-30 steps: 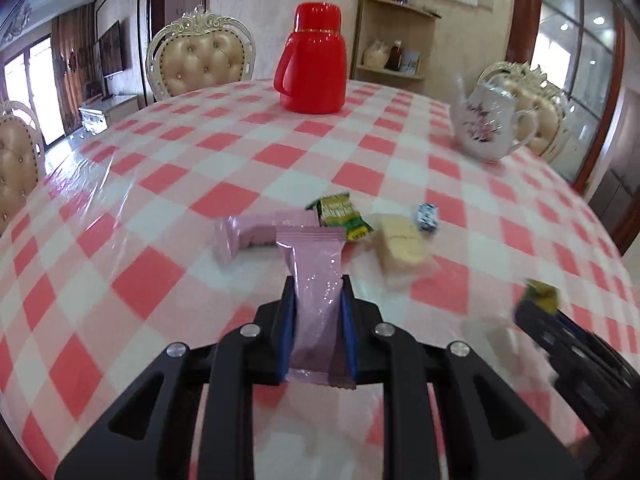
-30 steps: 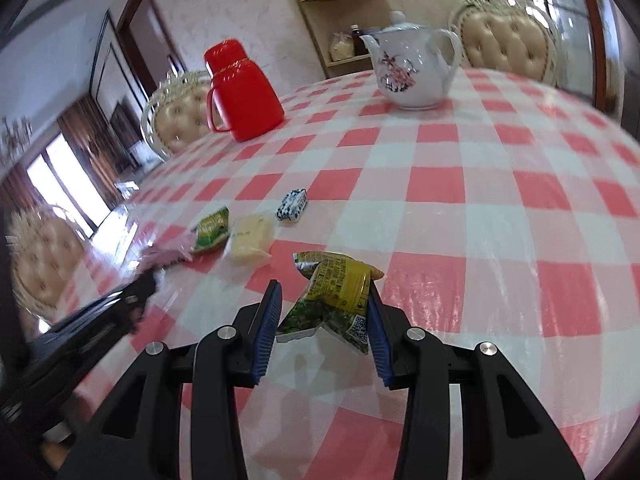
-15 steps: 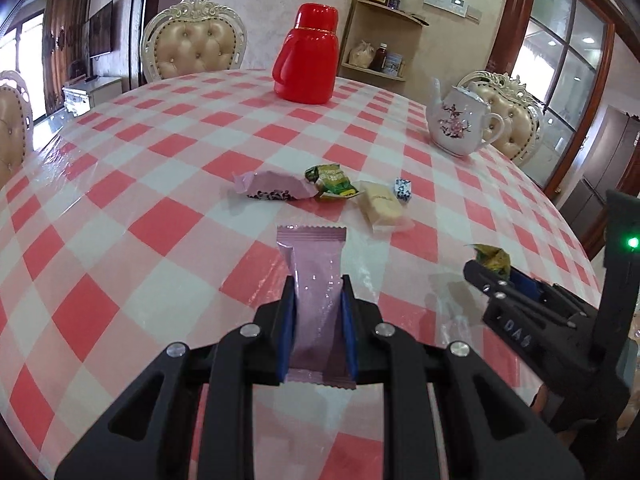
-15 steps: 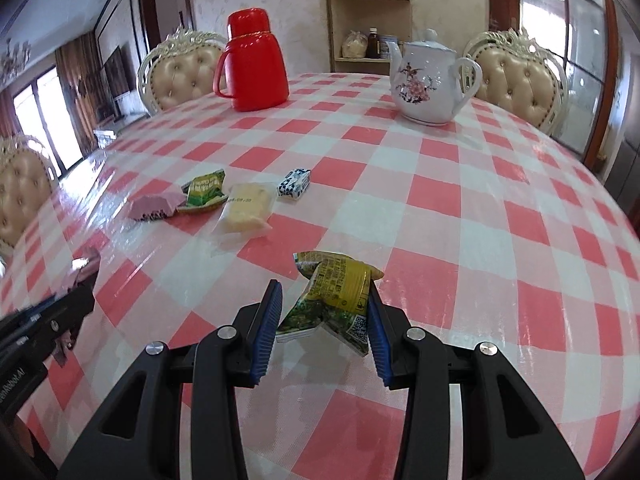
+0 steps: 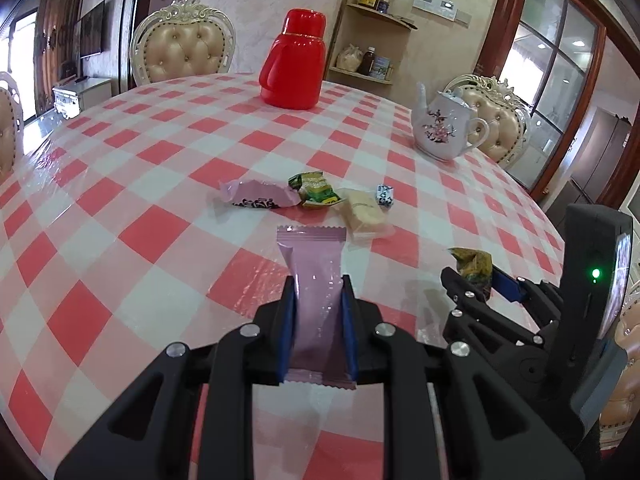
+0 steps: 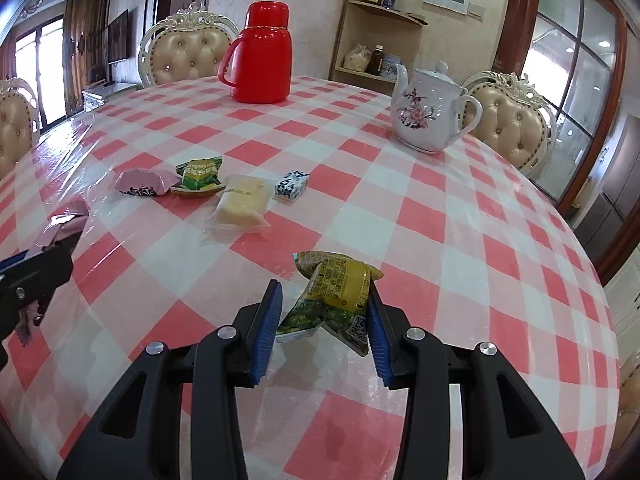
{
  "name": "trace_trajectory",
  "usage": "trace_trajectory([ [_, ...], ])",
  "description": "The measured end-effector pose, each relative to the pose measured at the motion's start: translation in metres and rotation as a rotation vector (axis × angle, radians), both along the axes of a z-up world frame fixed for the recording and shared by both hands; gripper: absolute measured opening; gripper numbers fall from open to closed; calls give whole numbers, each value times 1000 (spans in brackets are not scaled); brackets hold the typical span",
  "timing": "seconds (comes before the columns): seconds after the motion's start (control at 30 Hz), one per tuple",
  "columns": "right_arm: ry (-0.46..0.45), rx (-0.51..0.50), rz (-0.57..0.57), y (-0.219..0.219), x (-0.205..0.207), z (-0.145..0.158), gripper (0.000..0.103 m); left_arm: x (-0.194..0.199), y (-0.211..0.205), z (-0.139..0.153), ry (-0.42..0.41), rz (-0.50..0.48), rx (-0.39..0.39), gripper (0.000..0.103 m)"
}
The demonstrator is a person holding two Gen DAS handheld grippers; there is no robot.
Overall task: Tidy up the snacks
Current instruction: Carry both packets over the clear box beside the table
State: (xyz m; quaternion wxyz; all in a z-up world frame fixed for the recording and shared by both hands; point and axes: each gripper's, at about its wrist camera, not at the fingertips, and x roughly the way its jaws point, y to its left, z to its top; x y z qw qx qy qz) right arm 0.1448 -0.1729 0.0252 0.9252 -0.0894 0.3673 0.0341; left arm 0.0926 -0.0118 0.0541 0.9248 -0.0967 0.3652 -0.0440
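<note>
Round table (image 5: 120, 184) under a red-and-white checked cloth, bearing a red thermos jug (image 5: 294, 68) and a floral white teapot (image 5: 438, 130) at its far side. Mid-table lies a row of four snacks: a pink wrapped sweet (image 5: 258, 196), a green packet (image 5: 316, 190), a pale yellow wafer packet (image 5: 364, 212) and a small blue-and-white candy (image 5: 385, 194), each just beside the next. The left gripper (image 5: 318, 300) is clamped on a mauve snack bar (image 5: 314, 276), raised above the cloth, its long axis running along the fingers and pointing toward the row. The right gripper (image 6: 326, 312) pinches a crumpled yellow-green packet (image 6: 340, 288), held slantwise, top end away from the camera. Judged step: carrying both to the row; best lowered flat, aligned with the neighbours, and released only once resting on the cloth.
</note>
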Motion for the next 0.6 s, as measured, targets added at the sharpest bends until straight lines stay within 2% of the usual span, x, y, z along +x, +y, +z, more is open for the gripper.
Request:
trace_trajectory([
  [0.23,-27,-6,-42,-11,-28,8,40,-11,7,1,-12,12,-6,21],
  [0.6,-100,-4,-56,-6,-119,29,41,-81,30,-2,-56,53,-17,21],
])
